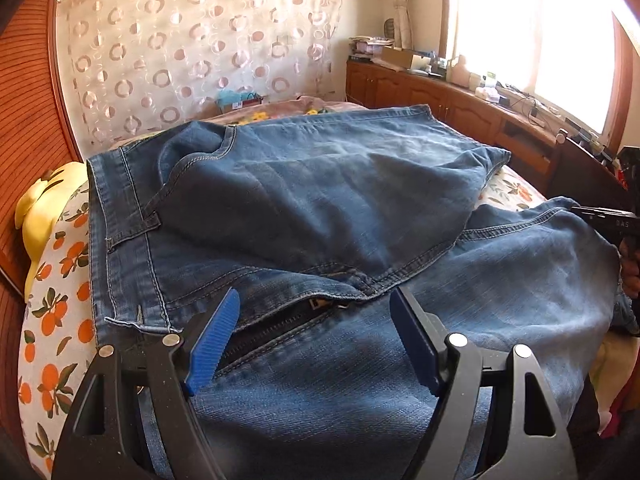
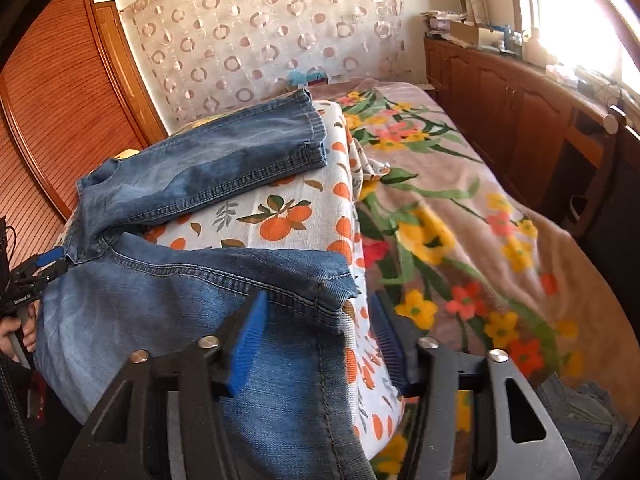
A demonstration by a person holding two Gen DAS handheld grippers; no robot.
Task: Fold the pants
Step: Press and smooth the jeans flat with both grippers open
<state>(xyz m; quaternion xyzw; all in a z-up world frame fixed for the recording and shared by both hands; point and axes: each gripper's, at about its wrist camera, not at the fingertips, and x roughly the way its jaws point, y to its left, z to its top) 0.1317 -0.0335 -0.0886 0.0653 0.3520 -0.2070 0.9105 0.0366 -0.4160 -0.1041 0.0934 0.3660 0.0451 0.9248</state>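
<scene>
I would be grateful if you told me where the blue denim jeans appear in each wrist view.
Left wrist: blue denim jeans fill the centre, waistband at left.
Right wrist: jeans lie left of centre, one leg stretching up toward the middle.
Shared landmark: the circle-patterned sheer curtain.

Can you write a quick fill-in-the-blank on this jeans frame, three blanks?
1. The jeans lie on a sheet printed with ____.
2. The zipper between the left gripper's fingers is ____.
3. The pads on both grippers are coloured ____.

Missing words: oranges; open; blue
</scene>
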